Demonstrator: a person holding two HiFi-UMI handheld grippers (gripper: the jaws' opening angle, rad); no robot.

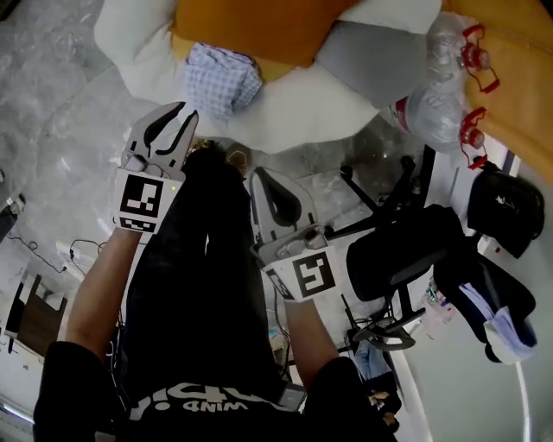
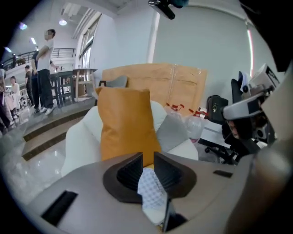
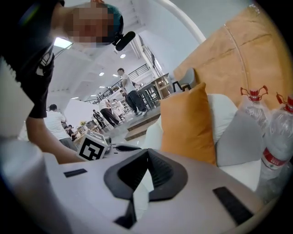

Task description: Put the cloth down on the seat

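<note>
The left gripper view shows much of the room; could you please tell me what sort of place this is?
Probably an open-plan office or showroom lounge: a white seat with an orange cushion, a black office chair, and people standing on a raised level behind steps.

Bare seat (image 1: 294,112) beside orange cushion (image 1: 251,26), bottles (image 1: 436,108)

The floor (image 1: 52,95) is grey and shiny. A white seat (image 1: 294,108) holds an orange cushion (image 2: 126,123) and a grey cushion (image 2: 171,131) at its back edge. A black office chair (image 1: 402,250) stands near it. Steps (image 2: 50,125) lead up to tables (image 2: 68,75). Round lights (image 2: 62,22) glow on the ceiling.
</note>
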